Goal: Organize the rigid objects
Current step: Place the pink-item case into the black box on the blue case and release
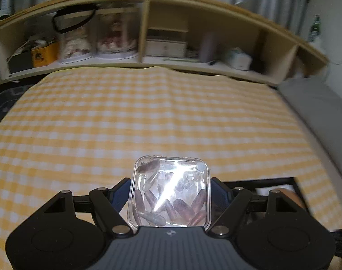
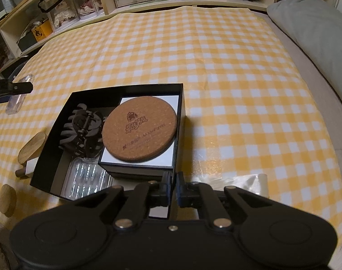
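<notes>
My left gripper (image 1: 170, 190) is shut on a clear plastic case (image 1: 169, 191) of purple-brown crystal points, held above the yellow checked cloth. The case and left gripper also show at the far left of the right wrist view (image 2: 19, 96). My right gripper (image 2: 173, 187) is shut on the near right wall of a black open box (image 2: 181, 121). Inside the box lie a round cork coaster (image 2: 139, 127) on a small black-and-white box (image 2: 168, 155), a black hair claw (image 2: 82, 130) and a clear blister tray (image 2: 85, 180).
Two wooden pieces (image 2: 31, 146) (image 2: 6, 199) lie left of the box on the cloth (image 2: 238, 78). A clear wrapper (image 2: 247, 182) lies by the right gripper. A grey pillow (image 2: 317, 31) is at the right. Shelves (image 1: 148, 33) with boxes stand behind.
</notes>
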The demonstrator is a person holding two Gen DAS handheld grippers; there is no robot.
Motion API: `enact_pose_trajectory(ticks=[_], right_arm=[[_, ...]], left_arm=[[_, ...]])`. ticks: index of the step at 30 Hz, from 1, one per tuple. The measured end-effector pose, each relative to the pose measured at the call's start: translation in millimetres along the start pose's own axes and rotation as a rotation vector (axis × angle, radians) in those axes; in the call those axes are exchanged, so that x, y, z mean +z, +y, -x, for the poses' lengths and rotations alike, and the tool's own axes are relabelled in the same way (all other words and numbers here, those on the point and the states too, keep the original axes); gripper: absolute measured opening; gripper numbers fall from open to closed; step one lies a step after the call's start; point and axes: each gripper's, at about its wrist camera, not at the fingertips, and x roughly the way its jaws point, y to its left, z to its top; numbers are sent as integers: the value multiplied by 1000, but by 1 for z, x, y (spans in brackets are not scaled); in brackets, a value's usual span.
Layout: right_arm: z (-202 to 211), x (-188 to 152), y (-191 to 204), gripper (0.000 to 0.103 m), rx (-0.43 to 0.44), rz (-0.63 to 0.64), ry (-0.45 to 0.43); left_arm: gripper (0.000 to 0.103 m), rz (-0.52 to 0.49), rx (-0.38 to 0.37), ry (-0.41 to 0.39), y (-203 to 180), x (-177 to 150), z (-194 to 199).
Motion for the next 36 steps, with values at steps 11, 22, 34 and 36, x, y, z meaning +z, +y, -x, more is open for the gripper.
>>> enact_pose_trajectory(ticks=[11, 22, 34, 36], right_arm=[[-5, 1, 2, 5, -18, -19, 1], [-8, 3, 3, 5, -20, -16, 5], [-8, 2, 4, 5, -21, -16, 5], [-8, 2, 4, 5, -21, -15, 5]], left_arm=[[76, -9, -128, 83, -58, -35, 24], [76, 29, -166, 197, -76, -61, 0], [76, 104, -159, 187, -76, -63, -13], [76, 116, -155, 192, -76, -64, -14]])
